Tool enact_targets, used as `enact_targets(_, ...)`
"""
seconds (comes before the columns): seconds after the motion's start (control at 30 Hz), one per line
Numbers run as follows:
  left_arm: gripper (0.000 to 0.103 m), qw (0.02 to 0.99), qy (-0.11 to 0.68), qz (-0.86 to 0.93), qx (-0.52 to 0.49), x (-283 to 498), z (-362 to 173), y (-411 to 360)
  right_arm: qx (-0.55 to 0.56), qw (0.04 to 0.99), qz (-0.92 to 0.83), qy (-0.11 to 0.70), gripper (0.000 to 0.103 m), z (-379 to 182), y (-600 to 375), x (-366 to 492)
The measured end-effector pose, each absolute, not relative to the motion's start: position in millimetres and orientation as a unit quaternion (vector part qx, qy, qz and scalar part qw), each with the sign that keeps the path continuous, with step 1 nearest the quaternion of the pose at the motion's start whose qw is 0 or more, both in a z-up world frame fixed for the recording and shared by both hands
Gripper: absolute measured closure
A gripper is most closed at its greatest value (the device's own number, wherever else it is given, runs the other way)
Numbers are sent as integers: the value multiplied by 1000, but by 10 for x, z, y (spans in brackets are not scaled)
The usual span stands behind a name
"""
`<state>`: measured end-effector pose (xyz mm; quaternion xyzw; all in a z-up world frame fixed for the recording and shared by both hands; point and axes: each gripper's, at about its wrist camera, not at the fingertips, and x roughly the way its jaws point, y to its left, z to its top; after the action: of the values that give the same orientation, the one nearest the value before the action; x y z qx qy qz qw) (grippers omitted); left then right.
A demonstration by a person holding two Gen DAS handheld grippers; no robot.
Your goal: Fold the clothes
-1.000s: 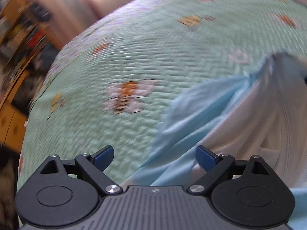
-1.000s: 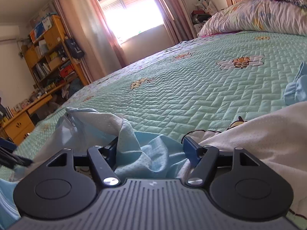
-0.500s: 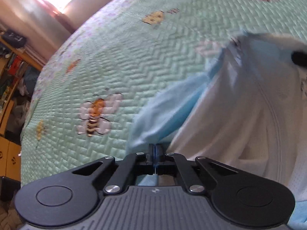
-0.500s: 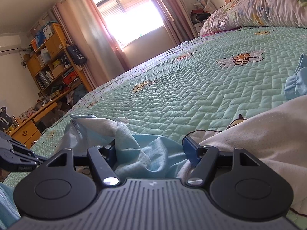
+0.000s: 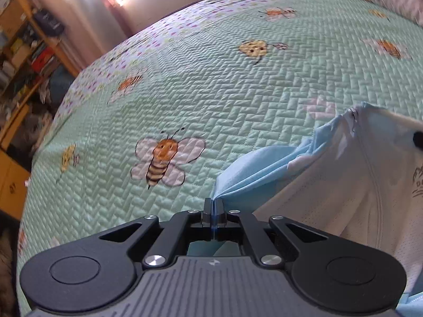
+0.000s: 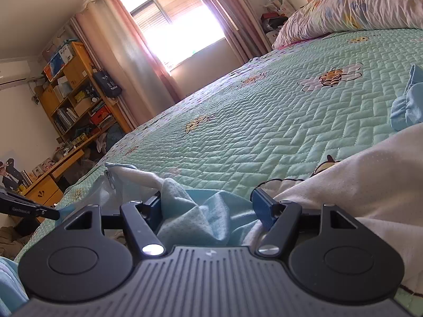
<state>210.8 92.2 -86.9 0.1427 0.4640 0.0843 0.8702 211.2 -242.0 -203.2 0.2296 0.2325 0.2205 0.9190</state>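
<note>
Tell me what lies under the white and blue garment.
Under the garment lies the green quilted bedspread, its bee print partly covered at the white hem. Anything else beneath the cloth is hidden.

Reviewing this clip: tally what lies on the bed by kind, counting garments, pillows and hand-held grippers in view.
Garments: 1, a white and light-blue jacket
Pillows: 1, pillow
Hand-held grippers: 2, left hand-held gripper pinching the blue cloth, right hand-held gripper open over it
Total: 4
</note>
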Motion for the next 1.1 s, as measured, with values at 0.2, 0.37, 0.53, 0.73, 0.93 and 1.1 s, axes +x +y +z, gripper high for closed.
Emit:
enact_targets(0.2,103,856,484,167,71,1930,-991,1426,230,919,220,233,32,-2024,-2420,2107)
enact_targets(0.37,103,845,468,246,79,1625,-959,1748,224,921,218,234,32,-2014,-2408,2103)
enact_targets(0.53,103,846,467,251,53,1368,-880,1978,184,932,202,239,32,-1903,-2292,2056)
enact_targets(0.73,103,856,458,235,50,1234,-766,1919,79,962,201,165,28,-1474,-1978,1784)
enact_targets(0.93,103,861,451,230,45,1248,-737,1932,-107,934,312,135,12,-1121,-1204,1825)
enact_targets(1.1,103,860,452,235,38,1214,-739,1986,-170,891,360,219,15,-1338,-600,2155)
